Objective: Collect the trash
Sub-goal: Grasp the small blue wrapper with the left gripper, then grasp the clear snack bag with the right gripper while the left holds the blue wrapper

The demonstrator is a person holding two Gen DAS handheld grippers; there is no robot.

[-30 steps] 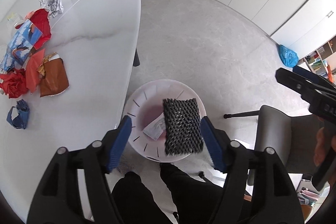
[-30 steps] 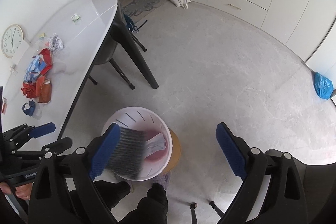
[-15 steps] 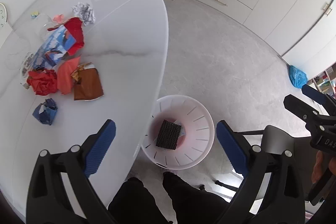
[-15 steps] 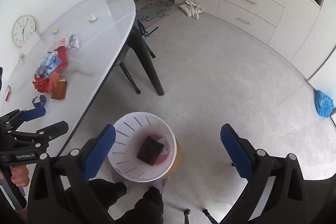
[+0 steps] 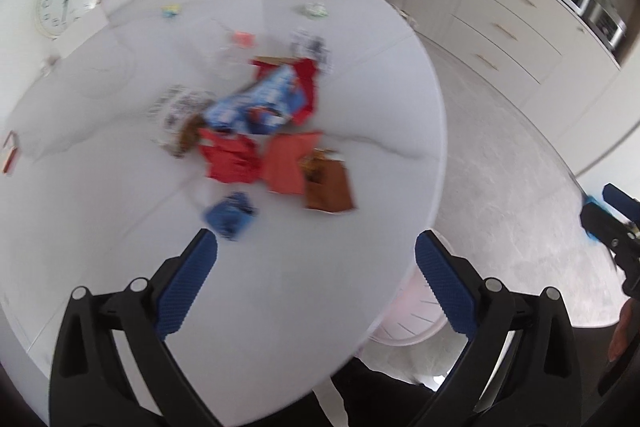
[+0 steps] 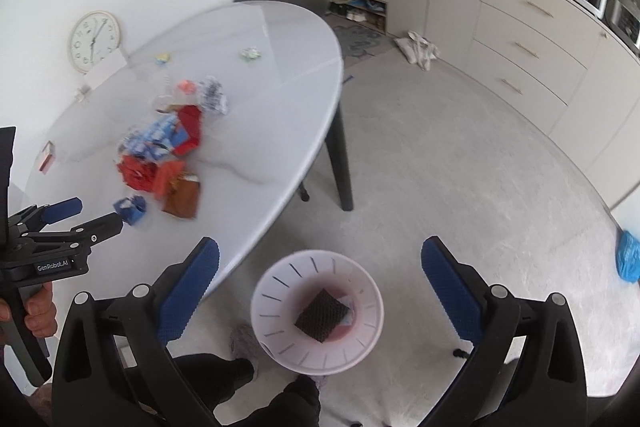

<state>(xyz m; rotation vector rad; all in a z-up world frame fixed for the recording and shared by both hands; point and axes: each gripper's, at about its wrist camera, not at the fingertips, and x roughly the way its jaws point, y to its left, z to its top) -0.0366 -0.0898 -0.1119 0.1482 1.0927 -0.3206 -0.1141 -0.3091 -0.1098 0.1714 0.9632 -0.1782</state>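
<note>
At the bottom of the left wrist view, the left gripper (image 5: 316,255) gapes wide and empty, its jaws having just been opening, over the white table (image 5: 340,267). Just above its left fingertip lies a blue wrapper (image 5: 230,215); further up, blurred red, orange and brown litter (image 5: 276,135). Low in the right wrist view, the right gripper (image 6: 320,263) is likewise spread and empty, the white bin (image 6: 280,291) between its fingers holding a black mesh piece (image 6: 322,315).
</note>
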